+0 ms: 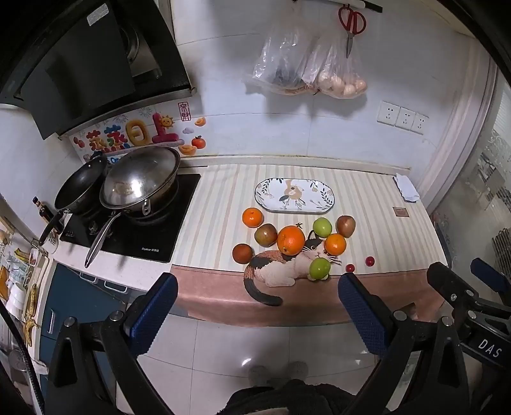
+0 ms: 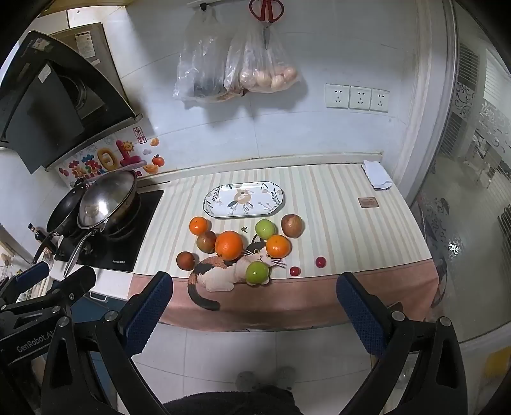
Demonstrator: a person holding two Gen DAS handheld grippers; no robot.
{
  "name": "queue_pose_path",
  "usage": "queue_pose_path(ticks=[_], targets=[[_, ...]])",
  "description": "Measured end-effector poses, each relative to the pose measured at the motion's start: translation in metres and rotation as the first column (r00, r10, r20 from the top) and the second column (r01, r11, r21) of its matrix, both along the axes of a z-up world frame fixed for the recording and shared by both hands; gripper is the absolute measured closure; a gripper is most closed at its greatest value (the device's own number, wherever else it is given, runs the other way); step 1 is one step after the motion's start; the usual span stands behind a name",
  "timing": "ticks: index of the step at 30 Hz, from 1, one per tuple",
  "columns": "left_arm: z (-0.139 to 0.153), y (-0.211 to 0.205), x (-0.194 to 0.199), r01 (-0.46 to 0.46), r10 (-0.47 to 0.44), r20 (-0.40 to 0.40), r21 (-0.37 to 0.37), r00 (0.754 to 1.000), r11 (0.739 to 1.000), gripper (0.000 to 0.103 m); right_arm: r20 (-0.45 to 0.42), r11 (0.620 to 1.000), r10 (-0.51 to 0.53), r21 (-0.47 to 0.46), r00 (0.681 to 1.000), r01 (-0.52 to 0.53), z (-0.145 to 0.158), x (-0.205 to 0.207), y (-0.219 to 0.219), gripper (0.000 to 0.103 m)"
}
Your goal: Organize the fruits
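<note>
Several fruits lie loose on the striped cloth: a large orange, two smaller oranges, two green apples, reddish apples and two small red fruits. An oval patterned plate lies empty behind them. My left gripper and right gripper are both open and empty, held in front of the counter's edge, short of the fruits.
A cooktop with a wok and a black pan stands left of the cloth. A folded white cloth lies at the back right. Plastic bags and red scissors hang on the wall. A glass door is at the right.
</note>
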State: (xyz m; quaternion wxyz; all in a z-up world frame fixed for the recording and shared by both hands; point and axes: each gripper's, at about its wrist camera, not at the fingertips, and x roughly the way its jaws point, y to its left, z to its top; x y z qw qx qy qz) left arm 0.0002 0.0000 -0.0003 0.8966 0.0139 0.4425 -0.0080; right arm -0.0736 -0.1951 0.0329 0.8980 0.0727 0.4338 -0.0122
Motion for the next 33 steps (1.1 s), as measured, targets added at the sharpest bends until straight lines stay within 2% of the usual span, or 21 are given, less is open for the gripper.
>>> queue_pose_path(ticks=[33], targets=[[-0.001, -0.017, 0.005, 0.011, -0.011, -0.018, 0.0, 1.0, 1.0, 0.0, -0.008, 1.0, 0.0, 0.006, 1.0, 0.0, 0.001, 0.001, -0.001, 0.0]])
